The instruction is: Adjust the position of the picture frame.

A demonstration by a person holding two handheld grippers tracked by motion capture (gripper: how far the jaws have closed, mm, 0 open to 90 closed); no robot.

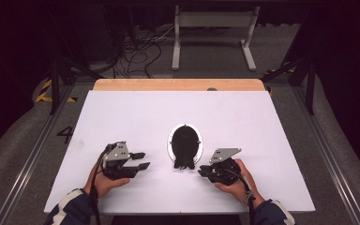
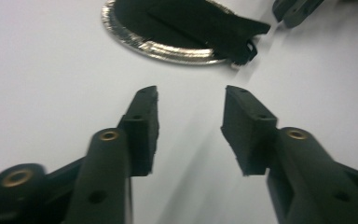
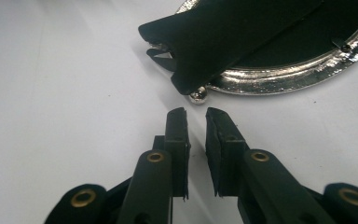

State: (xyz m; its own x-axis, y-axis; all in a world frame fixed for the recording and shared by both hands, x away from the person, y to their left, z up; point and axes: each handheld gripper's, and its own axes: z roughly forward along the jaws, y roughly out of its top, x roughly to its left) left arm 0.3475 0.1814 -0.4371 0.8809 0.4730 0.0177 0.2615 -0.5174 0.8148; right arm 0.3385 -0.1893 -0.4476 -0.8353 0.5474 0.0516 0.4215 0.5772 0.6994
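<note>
An oval silver-rimmed frame (image 1: 185, 140) lies back-up at the middle of the white table (image 1: 136, 112), its black fold-out stand (image 3: 223, 42) pointing toward the near edge. My left gripper (image 1: 145, 160) rests to the left of the frame, open and empty, and the left gripper view shows its jaws (image 2: 191, 93) spread short of the rim (image 2: 168, 49). My right gripper (image 1: 200, 172) sits at the frame's lower right. Its jaws (image 3: 196, 112) are drawn together to a narrow slit with nothing between them, just short of the stand's tip and a small silver ball foot (image 3: 198, 96).
A wooden strip (image 1: 178, 84) runs along the table's far edge. Beyond it are a white stand (image 1: 213, 33) and loose cables (image 1: 140, 51) on the floor. Metal rails (image 1: 328, 154) flank the table. My right gripper's tip (image 2: 293, 9) shows past the frame in the left gripper view.
</note>
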